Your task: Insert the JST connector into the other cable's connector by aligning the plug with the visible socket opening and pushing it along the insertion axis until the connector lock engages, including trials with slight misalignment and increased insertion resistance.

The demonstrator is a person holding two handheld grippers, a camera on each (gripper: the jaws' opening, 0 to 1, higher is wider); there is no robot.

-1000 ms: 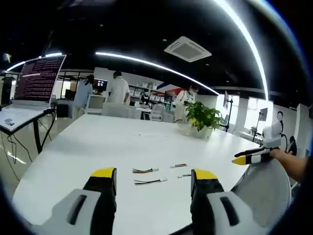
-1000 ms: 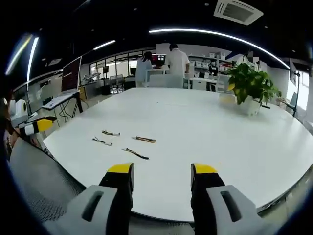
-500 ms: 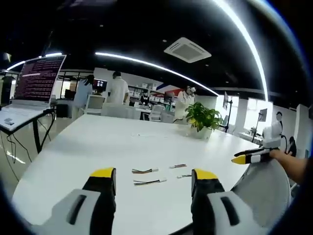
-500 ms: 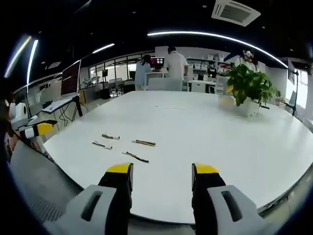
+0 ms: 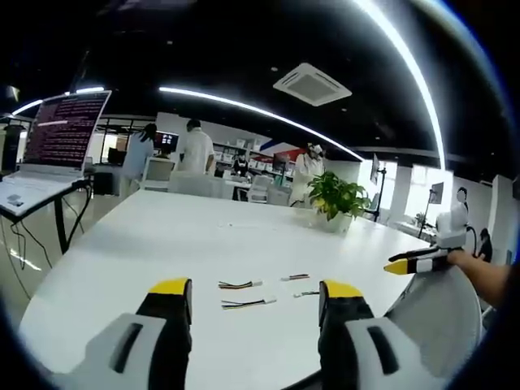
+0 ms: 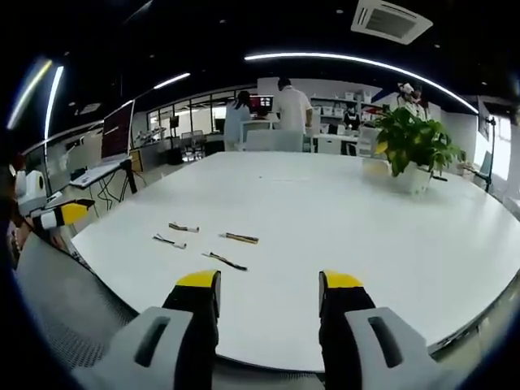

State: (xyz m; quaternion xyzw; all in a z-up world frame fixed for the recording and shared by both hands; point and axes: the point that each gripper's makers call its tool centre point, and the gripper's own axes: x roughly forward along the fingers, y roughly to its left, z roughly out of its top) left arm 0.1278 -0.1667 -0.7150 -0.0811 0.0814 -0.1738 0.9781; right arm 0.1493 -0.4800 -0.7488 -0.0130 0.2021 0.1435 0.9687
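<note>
Four cables [image 5: 240,284] lie beyond the open left claw [image 5: 256,299].

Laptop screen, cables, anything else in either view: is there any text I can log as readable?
None is readable.
Laptop screen: rows of light text on a dark background, too small and blurred to read.
Cables on the white table: no markings can be made out.

I read nothing legible. Laptop screen [image 5: 65,130] beside desk's left edge shows rows of text, too small to make out. No labels, brands or numbers readable elsewhere.
</note>
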